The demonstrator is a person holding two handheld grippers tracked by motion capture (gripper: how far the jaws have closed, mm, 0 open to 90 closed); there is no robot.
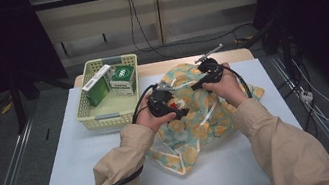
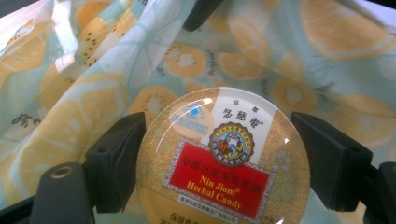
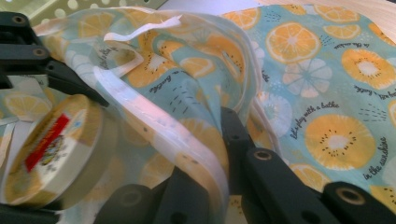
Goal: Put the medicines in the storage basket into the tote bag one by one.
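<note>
Candy tin [image 2: 223,161], round, with a red and gold label, sits clamped across its width in the left gripper [image 1: 171,105], right at the opening of the fruit-print bag [image 1: 197,117]. The right gripper [image 1: 200,82] is pinched shut on the bag's white-edged rim [image 3: 154,116], holding the mouth up and open beside the tin. My reading is that the work is about midway for this item: the tin is picked up and brought to the mouth, but it isn't released inside yet, so lowering it in and letting go are left.

Farther off on the worktop [image 1: 63,165], the yellow basket [image 1: 86,116] holds two green-and-white boxes [image 1: 110,84], which probably wait their turn.

Folds of cloth hide the bag's inside, so I cannot tell whether anything already lies in it. The tin's lower edge is cut off in the left gripper view, and the small print on its label is too fine to read.
</note>
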